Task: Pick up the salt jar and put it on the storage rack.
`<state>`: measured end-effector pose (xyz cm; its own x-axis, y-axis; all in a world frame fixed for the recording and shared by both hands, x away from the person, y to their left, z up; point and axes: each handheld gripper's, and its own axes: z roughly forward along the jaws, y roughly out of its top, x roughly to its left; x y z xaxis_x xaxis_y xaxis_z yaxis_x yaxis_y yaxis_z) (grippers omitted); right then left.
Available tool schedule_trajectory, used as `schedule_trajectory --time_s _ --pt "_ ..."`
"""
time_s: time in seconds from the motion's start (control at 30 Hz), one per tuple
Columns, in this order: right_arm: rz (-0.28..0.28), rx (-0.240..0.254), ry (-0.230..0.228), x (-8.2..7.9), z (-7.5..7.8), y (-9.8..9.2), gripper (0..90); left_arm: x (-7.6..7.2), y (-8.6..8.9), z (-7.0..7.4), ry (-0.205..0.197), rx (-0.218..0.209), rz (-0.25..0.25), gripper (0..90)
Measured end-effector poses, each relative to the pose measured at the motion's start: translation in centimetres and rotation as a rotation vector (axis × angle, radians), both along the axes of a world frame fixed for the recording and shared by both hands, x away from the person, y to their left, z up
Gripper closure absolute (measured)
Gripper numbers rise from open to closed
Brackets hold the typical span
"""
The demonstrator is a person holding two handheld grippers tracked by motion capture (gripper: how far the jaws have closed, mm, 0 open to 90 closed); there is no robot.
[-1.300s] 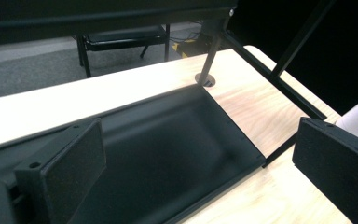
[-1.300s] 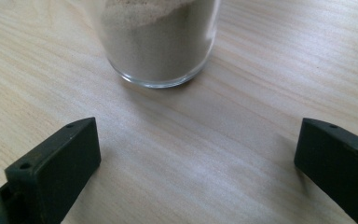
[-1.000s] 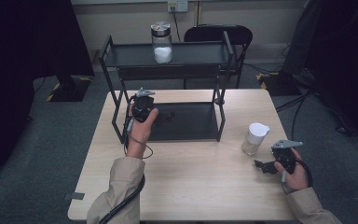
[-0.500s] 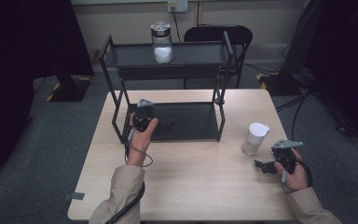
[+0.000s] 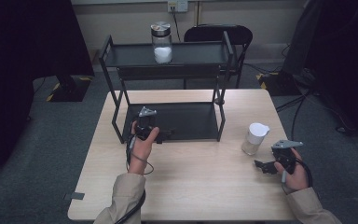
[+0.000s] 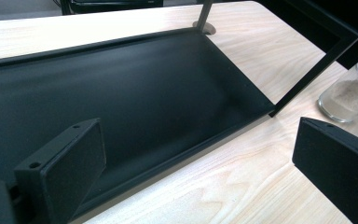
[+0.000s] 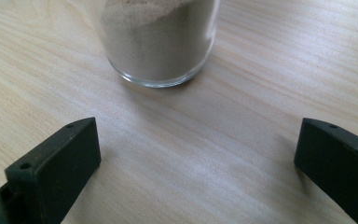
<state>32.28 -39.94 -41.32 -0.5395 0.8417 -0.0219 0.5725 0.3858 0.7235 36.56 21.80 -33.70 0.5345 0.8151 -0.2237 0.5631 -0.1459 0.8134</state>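
A black two-tier metal shelf [image 5: 168,72] stands on the far half of the wooden table [image 5: 200,186]. On its top tier sits a glass jar [image 5: 161,42] with a silver lid and white powder inside. My left gripper [image 5: 164,136] hovers open over the front edge of the lower tier [image 6: 121,93], with nothing between its jaws [image 6: 200,149]. A second glass jar [image 5: 255,138], white-lidded and holding beige powder, stands on the table to the right of the shelf. My right gripper [image 5: 262,165] is open just short of that jar [image 7: 158,42], low over the tabletop [image 7: 198,149].
The shelf's front right leg [image 6: 314,77] stands between the lower tier and the beige jar [image 6: 349,93]. A black chair [image 5: 219,35] stands behind the table. Cables trail on the floor at the right.
My left gripper has drawn back from over the lower tier toward the person, to its front edge. The right gripper and both jars have stayed put.
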Motion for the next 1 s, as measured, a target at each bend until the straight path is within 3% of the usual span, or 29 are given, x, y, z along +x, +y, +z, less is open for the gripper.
schedule_trajectory --time_s 0.23,1.0 --pt "0.000 0.000 0.000 0.0 0.0 0.0 0.0 -0.8 -0.2 -1.2 -0.009 0.011 -0.010 1.9" --pt "-0.001 0.000 0.000 0.0 0.0 0.0 0.0 -2.7 -0.7 -4.8 0.035 0.069 -0.022 1.9"
